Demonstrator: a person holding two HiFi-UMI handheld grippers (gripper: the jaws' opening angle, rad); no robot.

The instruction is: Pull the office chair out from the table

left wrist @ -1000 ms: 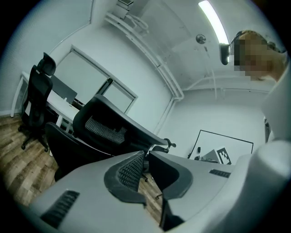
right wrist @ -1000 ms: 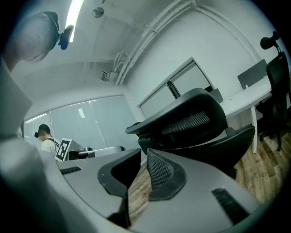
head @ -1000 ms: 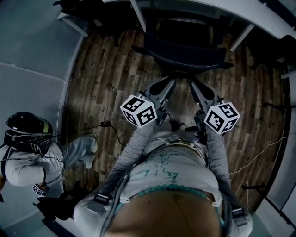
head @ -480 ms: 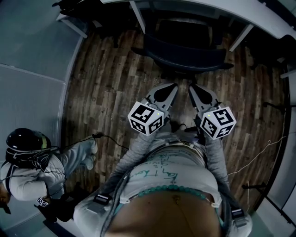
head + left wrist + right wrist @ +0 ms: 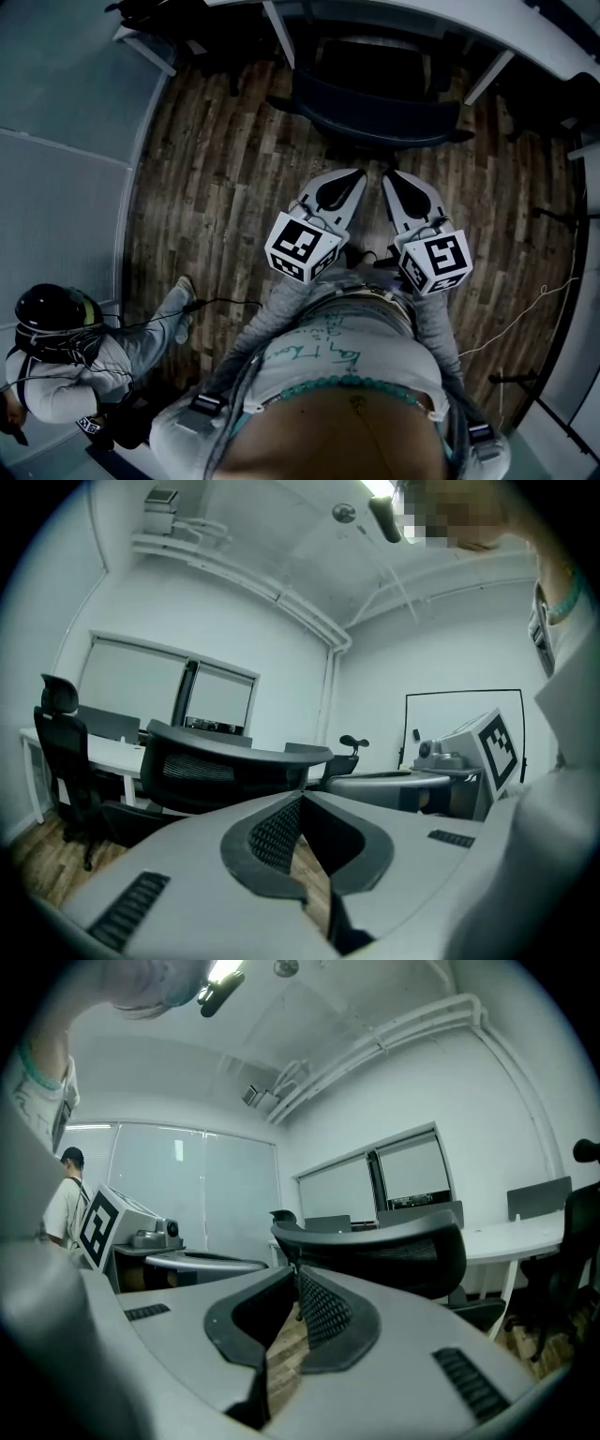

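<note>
The black office chair (image 5: 375, 114) stands pushed in under the white table (image 5: 441, 21) at the top of the head view, its curved backrest toward me. My left gripper (image 5: 359, 175) and right gripper (image 5: 388, 175) hang side by side just short of the backrest, not touching it. Both are shut with nothing between the jaws. In the left gripper view the backrest (image 5: 220, 766) lies ahead beyond my shut left gripper (image 5: 302, 795), with the right gripper (image 5: 412, 785) alongside. The right gripper view shows the backrest (image 5: 375, 1246) past my shut right gripper (image 5: 296, 1269).
A person in a dark helmet (image 5: 52, 323) crouches at the lower left beside a grey partition (image 5: 56, 187). A cable (image 5: 225, 302) and a pale cord (image 5: 525, 314) lie on the wood floor. Table legs (image 5: 279, 33) flank the chair. Another black chair (image 5: 61, 747) stands at the left.
Both grippers have rolled, so their marker cubes show new faces, and they have drawn closer together. The person in the helmet has shifted down the picture.
</note>
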